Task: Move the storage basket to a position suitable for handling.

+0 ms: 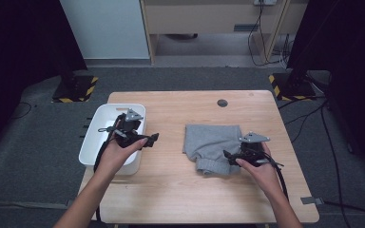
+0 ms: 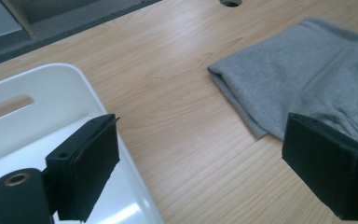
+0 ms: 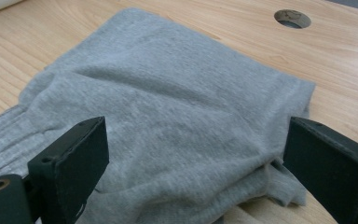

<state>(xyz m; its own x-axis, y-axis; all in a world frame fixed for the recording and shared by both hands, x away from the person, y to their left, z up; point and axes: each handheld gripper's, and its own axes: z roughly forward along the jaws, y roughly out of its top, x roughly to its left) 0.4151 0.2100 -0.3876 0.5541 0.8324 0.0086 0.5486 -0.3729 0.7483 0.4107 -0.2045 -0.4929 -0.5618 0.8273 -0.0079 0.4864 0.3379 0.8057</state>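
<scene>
Nearest the camera in the right gripper view, the right claw stands with its two black jaws wide apart, hovering over the near edge of the folded grey knit garment with cloth below the gap but nothing pinched between the pads. The garment lies flat on the light wooden worktop, right of centre and well apart from the white plastic rectangular bin at the left edge. The left claw is just as wide open and empty, poised above the bin's near rim and pointing toward the cloth. The likely trouble: if either claw closes on the top layer alone, the fold could spill open when lifted, and a trailing hem might catch on the bin's rim instead of dropping inside.
</scene>
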